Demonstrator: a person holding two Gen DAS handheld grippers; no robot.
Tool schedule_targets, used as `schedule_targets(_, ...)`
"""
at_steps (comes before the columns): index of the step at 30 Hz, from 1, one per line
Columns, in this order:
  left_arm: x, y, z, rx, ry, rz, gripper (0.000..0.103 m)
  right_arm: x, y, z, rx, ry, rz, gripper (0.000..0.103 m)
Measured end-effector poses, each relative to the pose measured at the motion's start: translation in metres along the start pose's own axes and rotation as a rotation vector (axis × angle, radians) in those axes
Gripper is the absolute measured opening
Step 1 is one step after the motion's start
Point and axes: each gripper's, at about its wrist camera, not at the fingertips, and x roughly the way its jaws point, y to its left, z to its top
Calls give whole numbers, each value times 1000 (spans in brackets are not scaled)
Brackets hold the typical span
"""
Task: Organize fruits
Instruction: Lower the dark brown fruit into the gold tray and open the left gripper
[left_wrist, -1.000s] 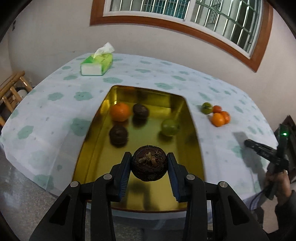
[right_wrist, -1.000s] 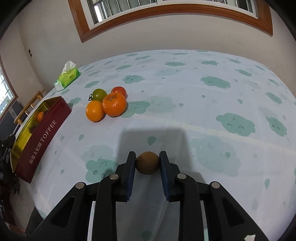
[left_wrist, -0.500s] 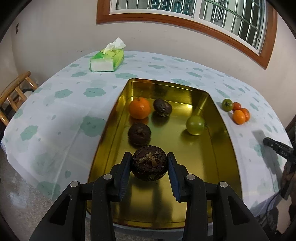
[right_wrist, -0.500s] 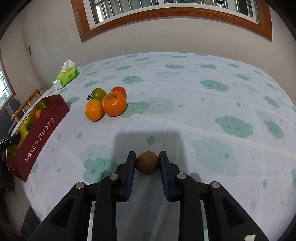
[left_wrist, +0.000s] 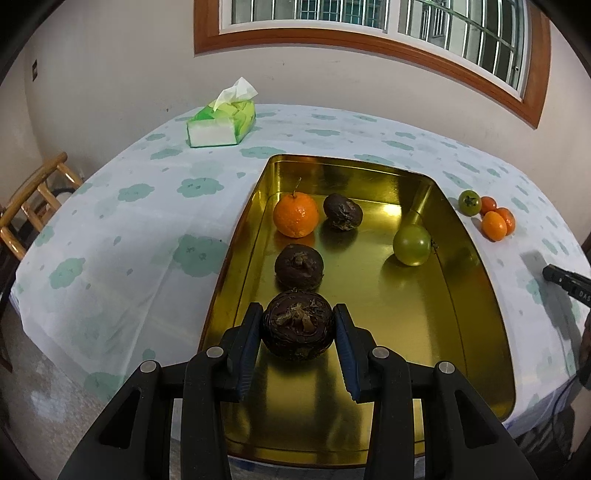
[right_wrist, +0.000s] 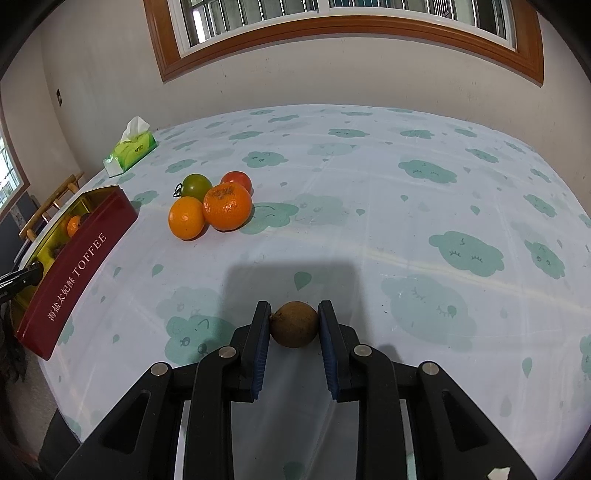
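My left gripper (left_wrist: 298, 334) is clamped on a dark wrinkled fruit (left_wrist: 297, 324), a mangosteen by the look of its dried calyx, though I can't be sure. Pads bear on its two flanks, calyx facing up toward the camera. It hangs low over the near end of the gold tin (left_wrist: 476, 254); I cannot tell whether it touches the floor.

My right gripper (right_wrist: 294, 324) is closed on a small brown round fruit (right_wrist: 294, 324), held above the cloud-print tablecloth (right_wrist: 406, 221), well apart from the tin.

Handling, as I judge it: the dark fruit has a hard, rough rind, so it should grip well and tolerate pressure across its widest girth. The brown one is light and smooth-skinned, with a thin shell likely to crack if squeezed.

In the tin: an orange (left_wrist: 295, 216), two more dark fruits (left_wrist: 299, 267) (left_wrist: 342, 211), a green fruit (left_wrist: 411, 244). Free floor lies at the near and right side. The tin wall stands raised, so I must lift clear of it on exit.

On the cloth, a cluster of oranges (right_wrist: 226, 206) and tomatoes (right_wrist: 196, 185) sits just beside the tin's red side.
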Motion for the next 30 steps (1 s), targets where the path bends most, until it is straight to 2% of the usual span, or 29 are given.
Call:
schedule_targets(26, 5, -2, 2, 29, -20, 37, 41, 0, 0, -1, -6, -1, -7, 24)
schedule_targets(30, 2, 0, 3, 12, -32, 33, 46, 0, 0, -1, -6, -1, -8, 24)
